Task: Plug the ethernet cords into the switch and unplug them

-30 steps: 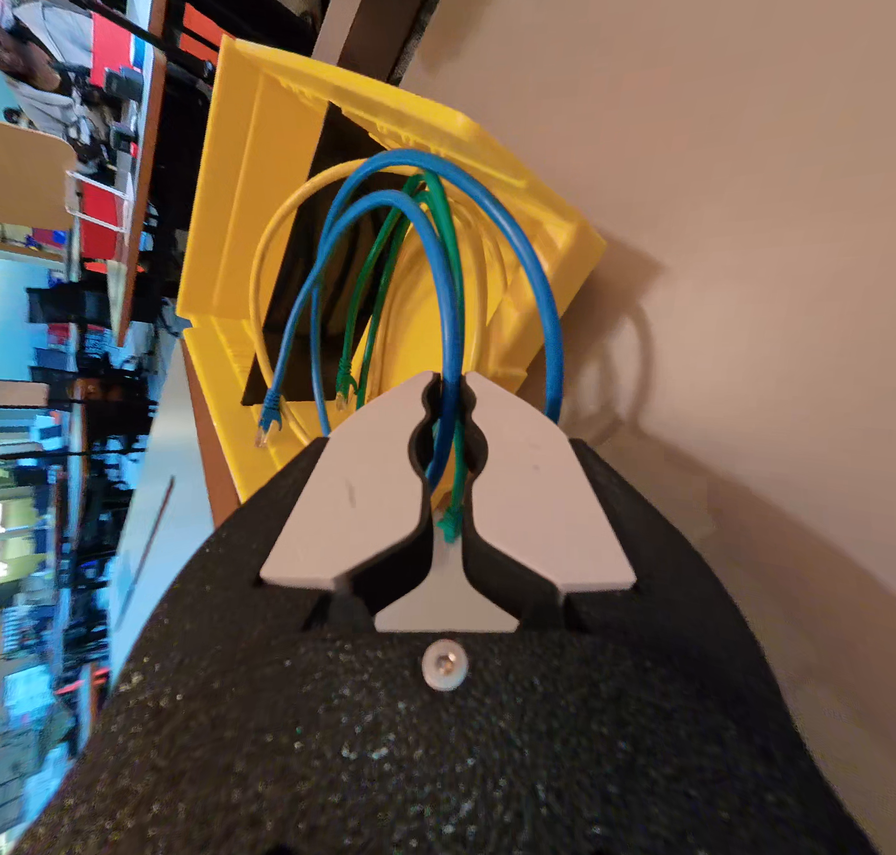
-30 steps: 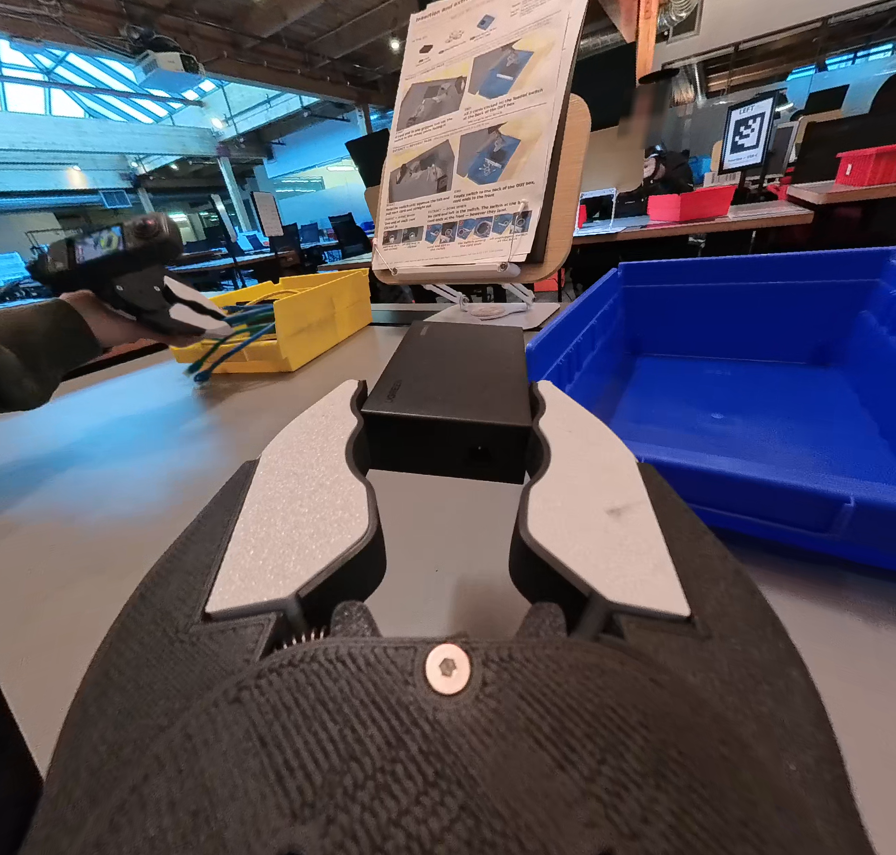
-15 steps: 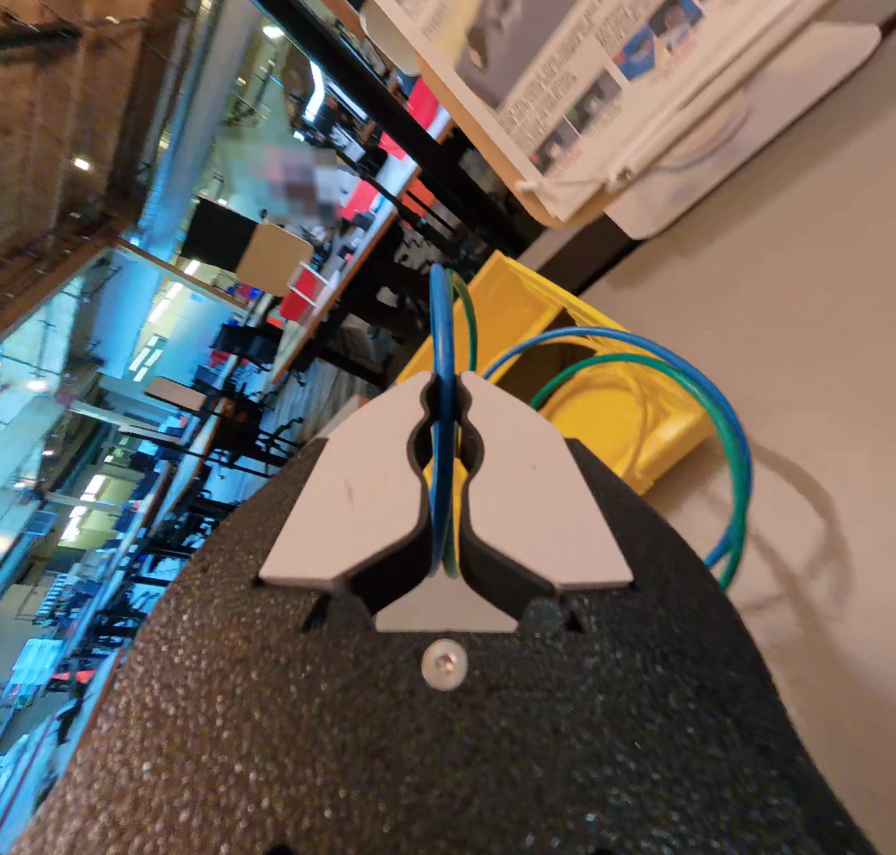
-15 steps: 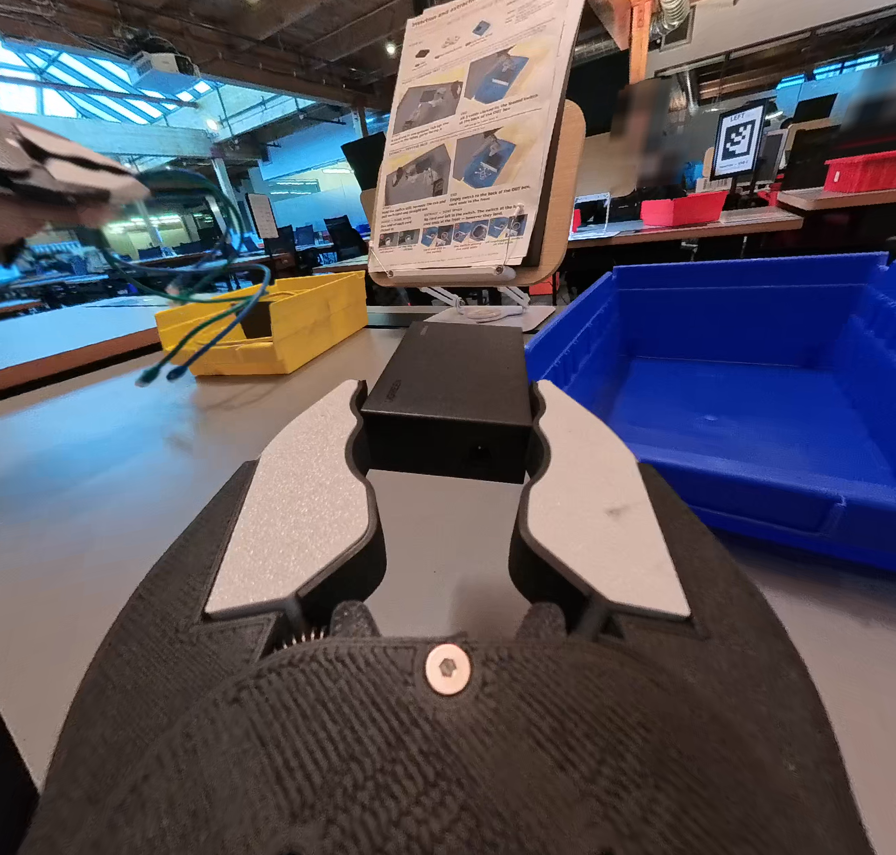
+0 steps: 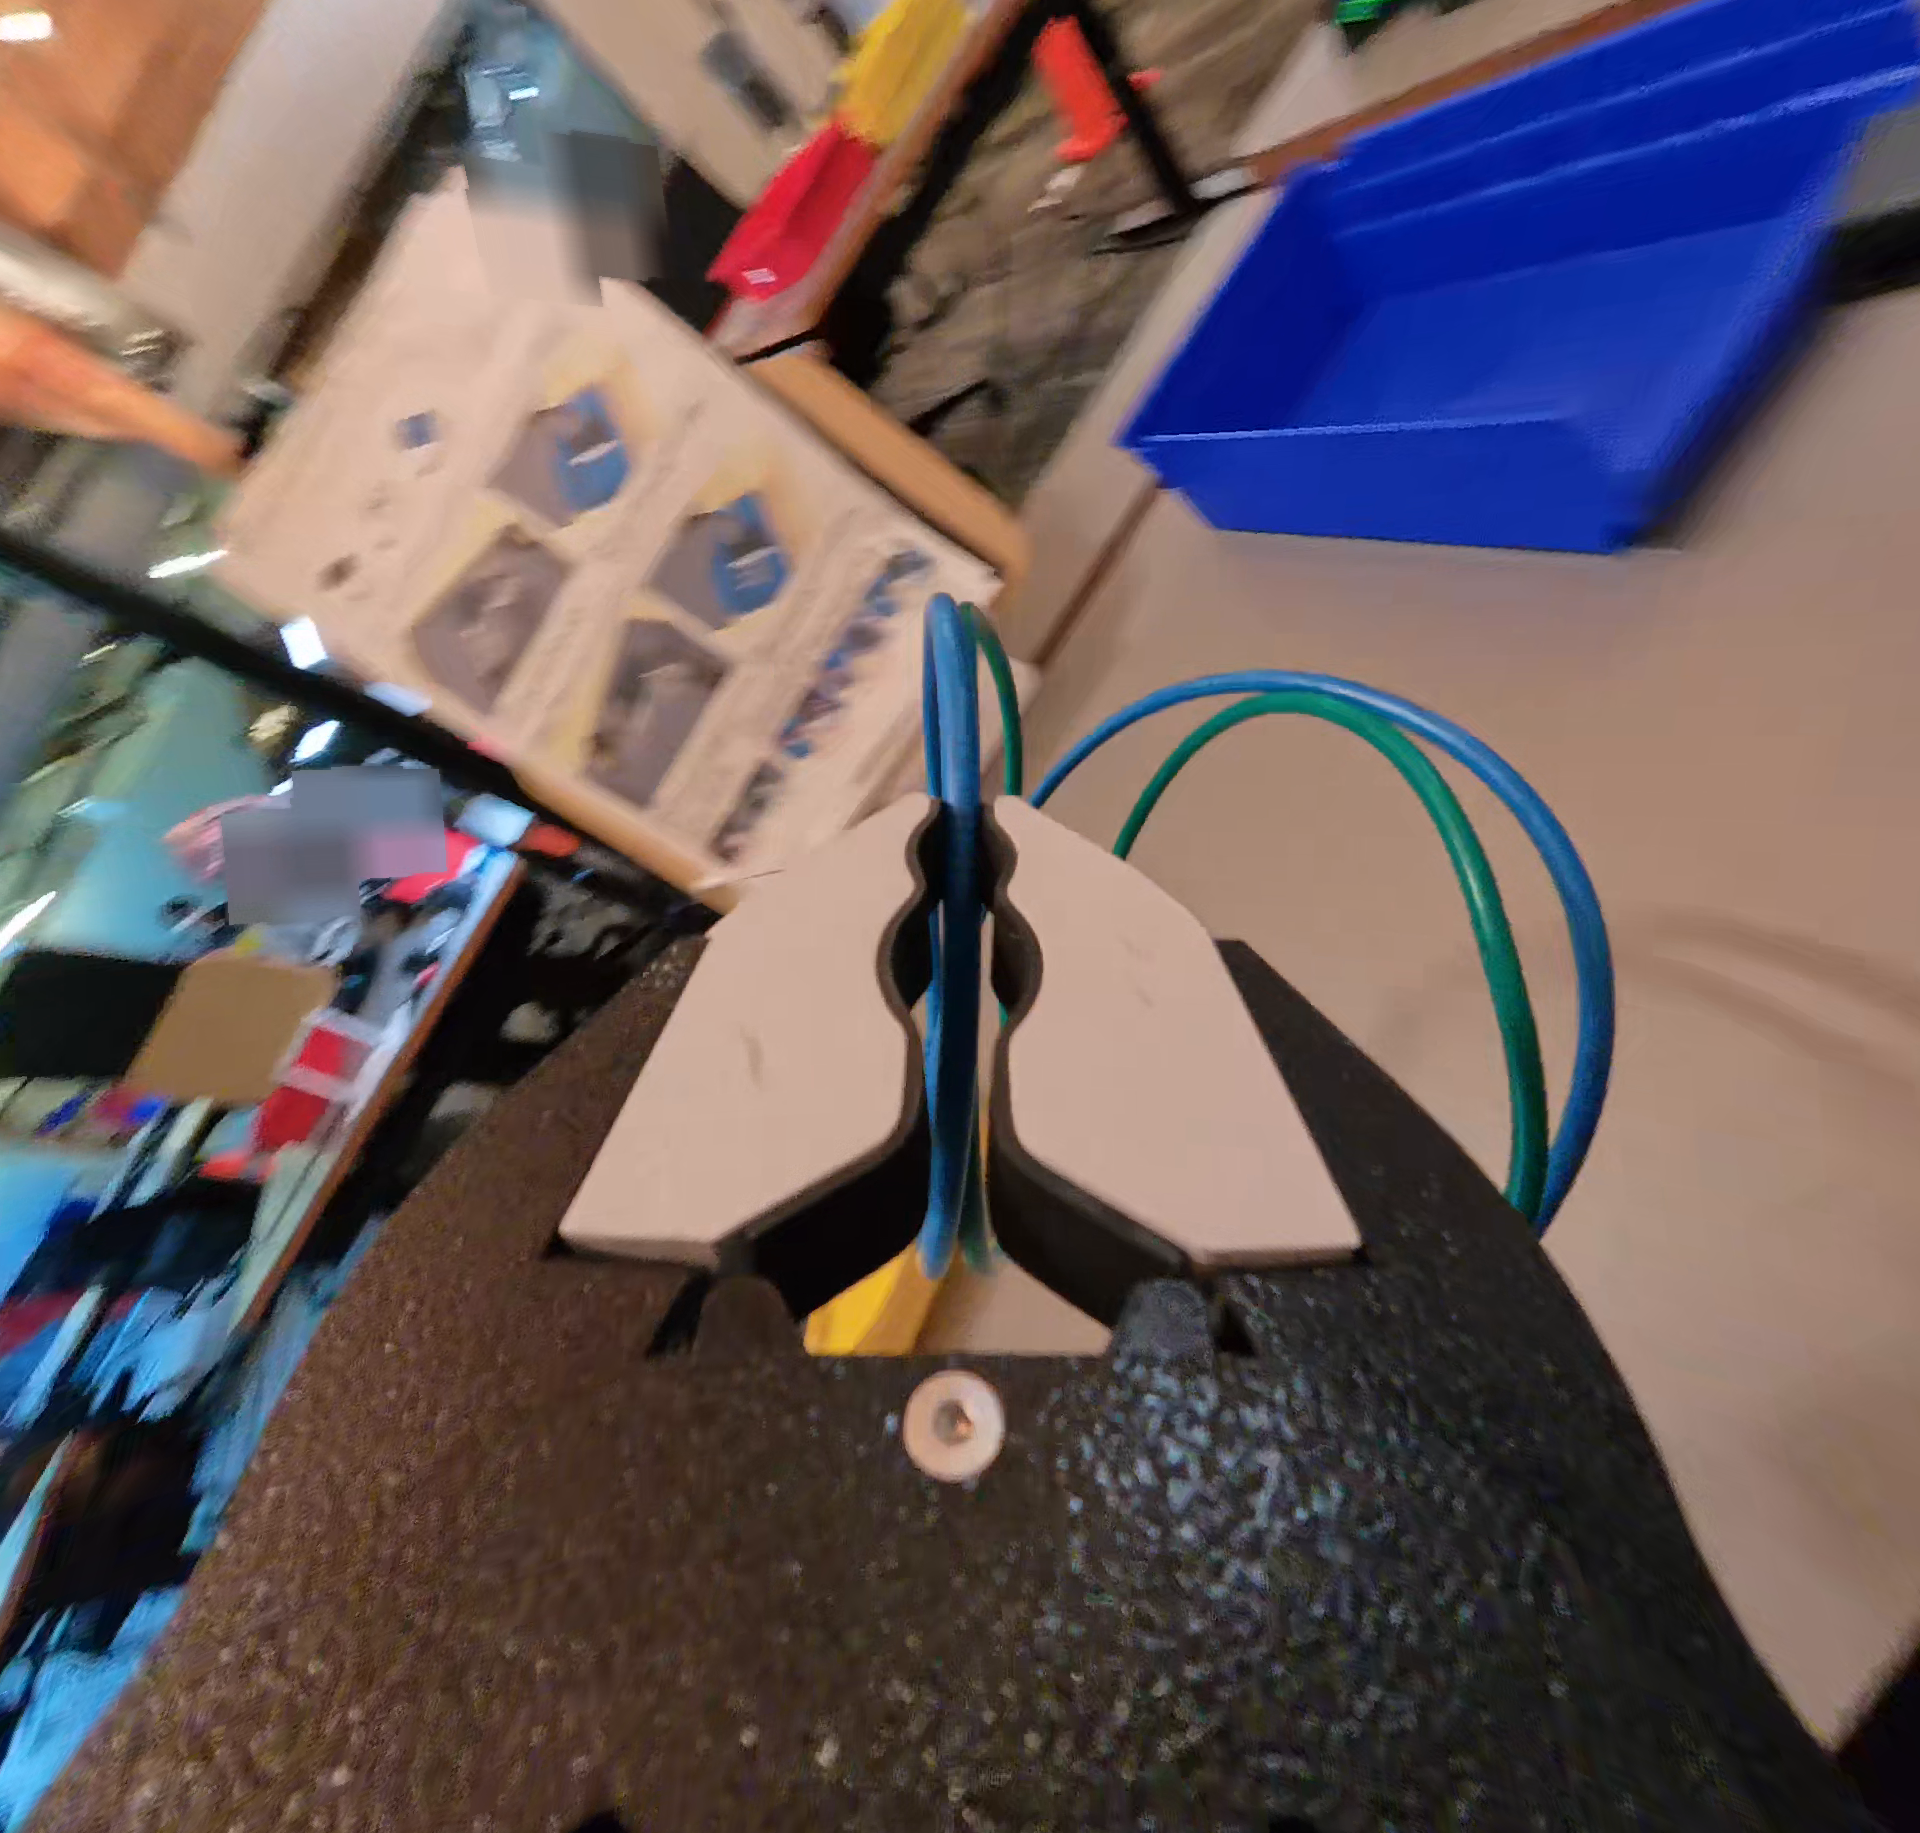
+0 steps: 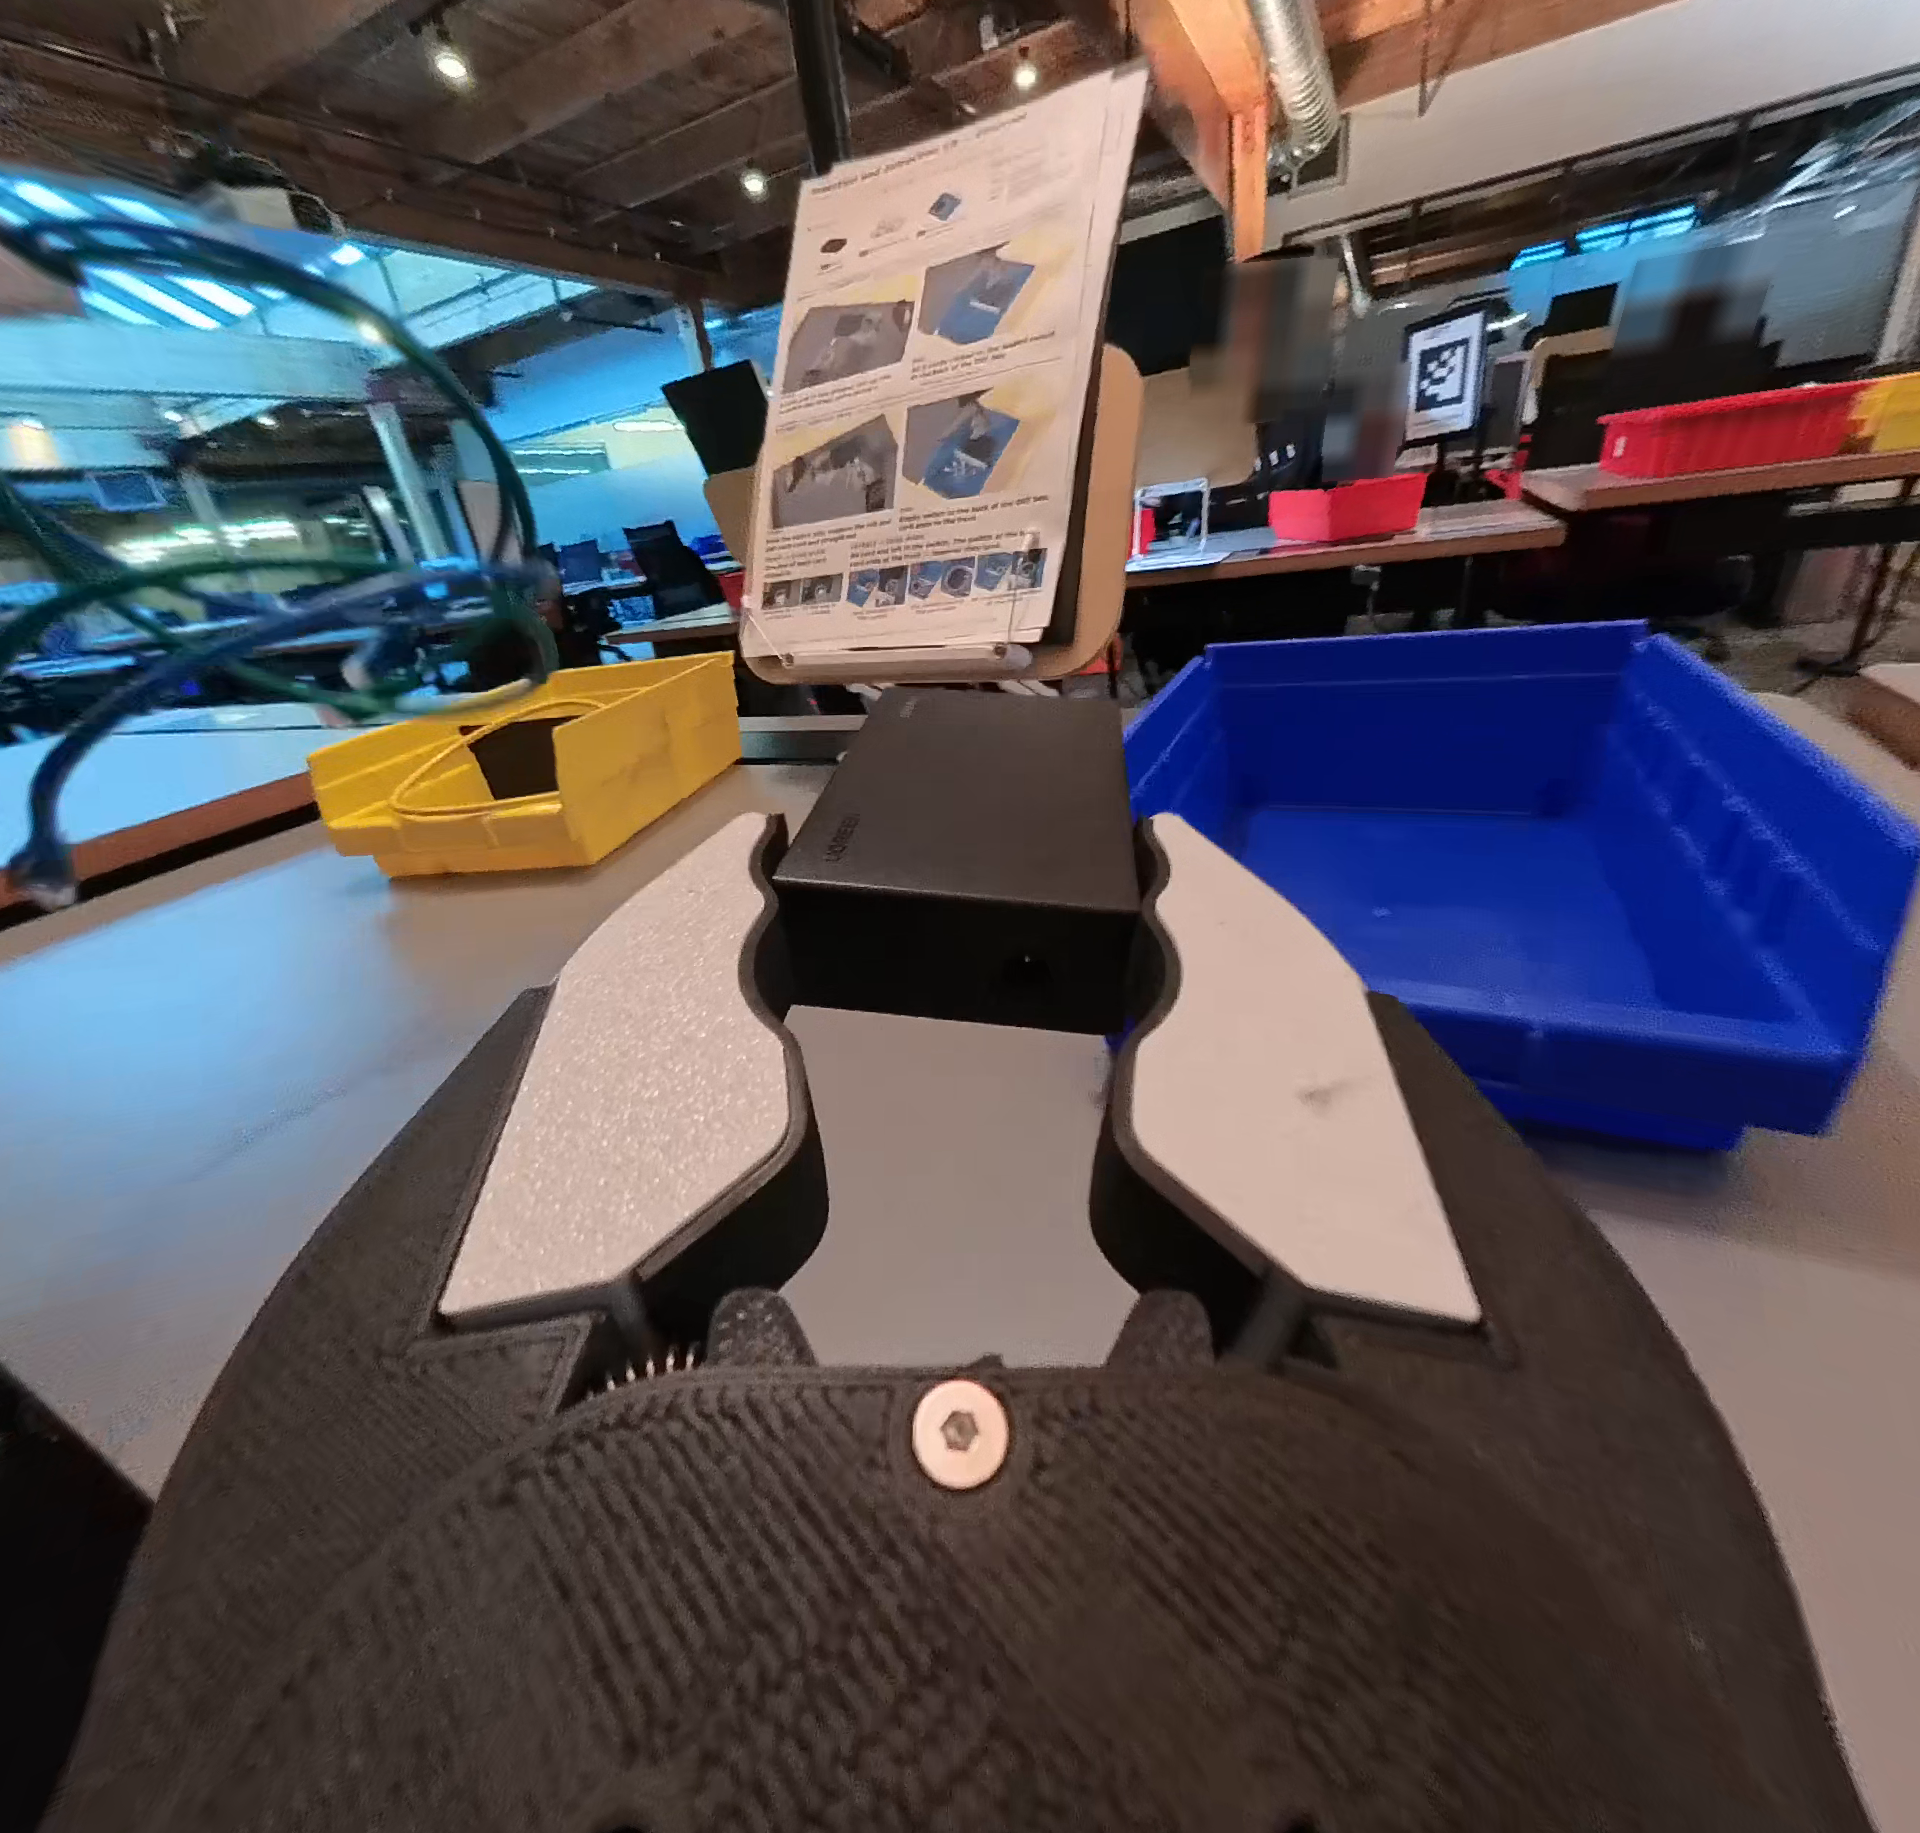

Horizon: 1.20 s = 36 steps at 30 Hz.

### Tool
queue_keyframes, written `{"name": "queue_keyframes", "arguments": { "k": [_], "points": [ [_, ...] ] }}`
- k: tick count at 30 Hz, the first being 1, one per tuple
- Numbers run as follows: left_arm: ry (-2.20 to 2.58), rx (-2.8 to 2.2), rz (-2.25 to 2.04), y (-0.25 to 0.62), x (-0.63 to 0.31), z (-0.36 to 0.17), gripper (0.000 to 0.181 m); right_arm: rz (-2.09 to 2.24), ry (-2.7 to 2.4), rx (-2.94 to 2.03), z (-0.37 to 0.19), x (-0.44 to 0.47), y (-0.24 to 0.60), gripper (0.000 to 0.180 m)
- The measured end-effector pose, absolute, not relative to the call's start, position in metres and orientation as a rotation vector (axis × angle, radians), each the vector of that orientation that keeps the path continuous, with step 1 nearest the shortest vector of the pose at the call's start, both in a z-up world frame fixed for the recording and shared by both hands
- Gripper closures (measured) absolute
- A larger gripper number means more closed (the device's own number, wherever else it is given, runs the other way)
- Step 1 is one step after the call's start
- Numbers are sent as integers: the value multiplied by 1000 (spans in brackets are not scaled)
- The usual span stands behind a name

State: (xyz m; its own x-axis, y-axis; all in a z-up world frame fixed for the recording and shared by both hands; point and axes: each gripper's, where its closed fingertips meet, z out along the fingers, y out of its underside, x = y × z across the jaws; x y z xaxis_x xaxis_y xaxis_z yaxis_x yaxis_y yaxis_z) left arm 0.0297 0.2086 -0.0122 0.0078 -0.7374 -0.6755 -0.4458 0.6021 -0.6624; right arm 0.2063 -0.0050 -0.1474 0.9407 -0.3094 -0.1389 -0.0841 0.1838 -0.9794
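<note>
My left gripper [image 5: 958,827] is shut on a blue ethernet cord [image 5: 1579,962] and a green ethernet cord [image 5: 1496,952], held in the air; their loops arc out to the right of the jaws. In the right wrist view the same cords [image 6: 312,557] hang blurred at the upper left, with a plug [image 6: 42,874] dangling low. My right gripper [image 6: 956,838] is shut on the black switch [image 6: 966,827], which rests on the grey table [image 6: 260,1035]. The switch's ports face away and are hidden.
A yellow bin [image 6: 540,786] holding a yellow cord stands at the back left. A blue bin [image 6: 1507,869] stands right of the switch and also shows in the left wrist view [image 5: 1538,277]. An instruction sheet on a stand [image 6: 935,412] is behind the switch.
My left gripper has lifted the blue and green cords out of the yellow bin and swung them right, toward the switch and the blue bin. The right gripper stays shut on the switch.
</note>
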Motion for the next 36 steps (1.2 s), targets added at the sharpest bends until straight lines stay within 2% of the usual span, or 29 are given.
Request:
{"name": "queue_keyframes", "arguments": {
  "k": [7, 13, 18, 28, 33, 35, 36],
  "points": [
    [2001, -988, -394, 136, 61, -167, 176, -204, 366, -1393, -168, 209, -29, 117],
    [2110, -1013, -595, 125, 77, -214, 176, -201, 362, -1403, -176, 219, -26, 117],
    [2260, -963, -552, 129, 89, -250, 176, -226, 356, -1396, -172, 225, -27, 117],
    [2534, -865, -590, 127, 110, -276, 174, -265, 321, -1425, -177, 243, -7, 117],
    [2662, -885, -748, 130, 91, -266, 171, -289, 305, -1425, -177, 240, -11, 117],
    [2554, -912, -883, 134, 93, -239, 162, -275, 317, -1413, -176, 241, -14, 117],
    [2494, -940, -944, 138, 94, -222, 150, -260, 327, -1406, -176, 242, -16, 117]
  ]
}}
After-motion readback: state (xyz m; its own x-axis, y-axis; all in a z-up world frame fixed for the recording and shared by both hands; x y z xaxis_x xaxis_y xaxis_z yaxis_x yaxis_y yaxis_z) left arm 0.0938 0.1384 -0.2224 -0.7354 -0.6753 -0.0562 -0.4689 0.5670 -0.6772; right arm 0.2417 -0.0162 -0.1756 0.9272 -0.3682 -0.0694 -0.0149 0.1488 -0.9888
